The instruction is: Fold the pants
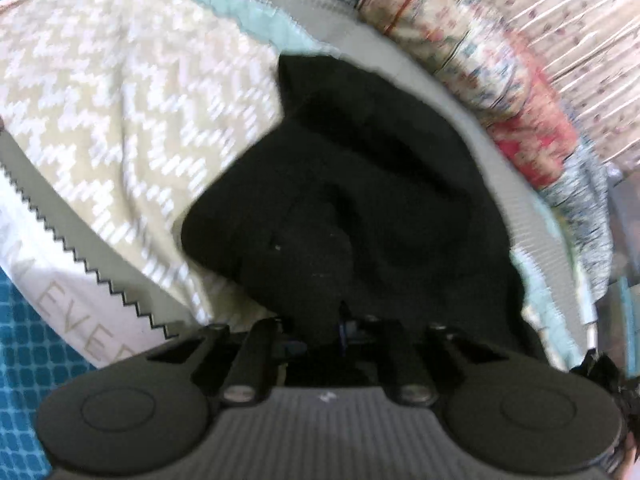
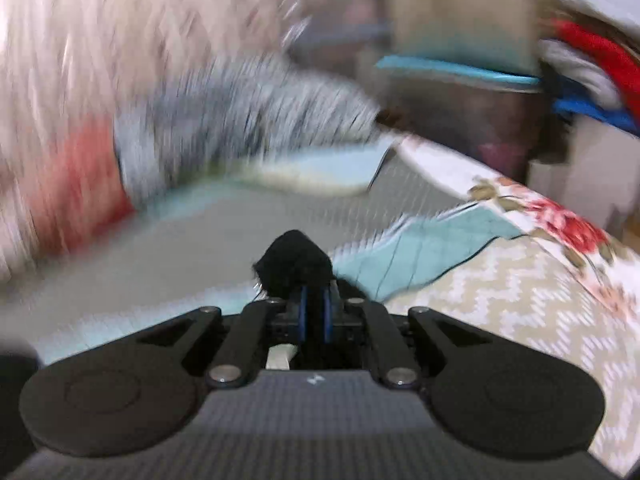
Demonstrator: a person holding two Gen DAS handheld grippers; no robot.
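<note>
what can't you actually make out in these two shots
- Left wrist view: the left hand-held gripper fingertips, lost against the black pants.
- Right wrist view: the pants beyond one pinched tuft; the right hand-held gripper hides the rest.
- Right wrist view: the piled bedding, smeared by motion blur.

**Two wrist views over one bed**

The left wrist camera sits just behind its tool [image 1: 342, 320] and looks steeply down, very close to the black pants [image 1: 352, 184] on the patterned bedspread [image 1: 120, 120]. The right wrist camera looks along its own tool [image 2: 314, 304] at a shallower angle, across the bed toward blurred furniture beyond. Both views share the zigzag-patterned bedspread [image 2: 500, 300] and black cloth [image 2: 296, 260].
</note>
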